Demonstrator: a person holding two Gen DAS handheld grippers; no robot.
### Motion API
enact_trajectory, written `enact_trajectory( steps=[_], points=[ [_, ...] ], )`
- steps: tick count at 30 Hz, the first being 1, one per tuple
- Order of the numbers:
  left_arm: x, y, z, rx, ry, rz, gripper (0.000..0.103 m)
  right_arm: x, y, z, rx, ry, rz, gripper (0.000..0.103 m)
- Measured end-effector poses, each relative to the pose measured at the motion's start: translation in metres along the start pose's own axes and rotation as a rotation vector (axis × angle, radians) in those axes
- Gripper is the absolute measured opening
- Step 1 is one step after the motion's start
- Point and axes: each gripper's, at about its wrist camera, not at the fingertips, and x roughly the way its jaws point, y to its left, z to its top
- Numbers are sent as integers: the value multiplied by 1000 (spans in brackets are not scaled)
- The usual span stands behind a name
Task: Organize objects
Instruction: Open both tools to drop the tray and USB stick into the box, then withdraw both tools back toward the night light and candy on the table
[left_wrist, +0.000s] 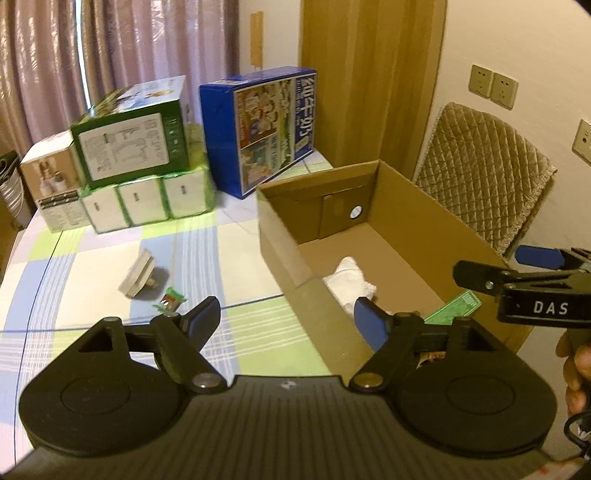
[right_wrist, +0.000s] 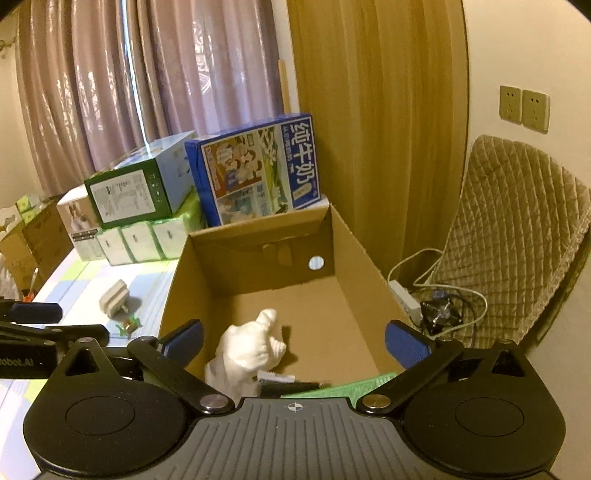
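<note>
An open cardboard box (left_wrist: 424, 206) (right_wrist: 354, 251) stands on the right of the table. Inside it lie a crumpled white cloth (left_wrist: 351, 280) (right_wrist: 247, 350), a green packet (left_wrist: 456, 306) (right_wrist: 354, 387) and a dark pen-like item (right_wrist: 288, 386). On the checked tablecloth left of the box lie a white plug adapter (left_wrist: 138, 273) (right_wrist: 114, 297) and a small green-wrapped sweet (left_wrist: 170, 299) (right_wrist: 129, 326). My left gripper (left_wrist: 288, 317) is open over the box's near left wall, holding nothing. My right gripper (right_wrist: 293, 343) hangs open above the box with nothing between its fingers; it also shows at the right edge (left_wrist: 517, 273).
Stacked cartons stand at the table's far side: a green box (left_wrist: 129, 144) (right_wrist: 136, 192) on tissue packs (left_wrist: 147, 203), a white box (left_wrist: 51, 184), and a blue milk carton box (left_wrist: 266, 129) (right_wrist: 258, 170). A quilted chair (left_wrist: 487, 173) (right_wrist: 517, 236), a power strip (right_wrist: 406, 299) and cables lie right of the table.
</note>
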Motion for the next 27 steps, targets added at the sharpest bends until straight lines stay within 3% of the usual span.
enact_trajectory(
  steps=[14, 27],
  points=[
    [-52, 54, -34, -106, -19, 44, 89, -43, 20, -13, 57, 4, 4, 101],
    [-101, 105, -60, -156, -44, 118, 96, -78, 74, -22, 31, -13, 80, 101]
  ],
)
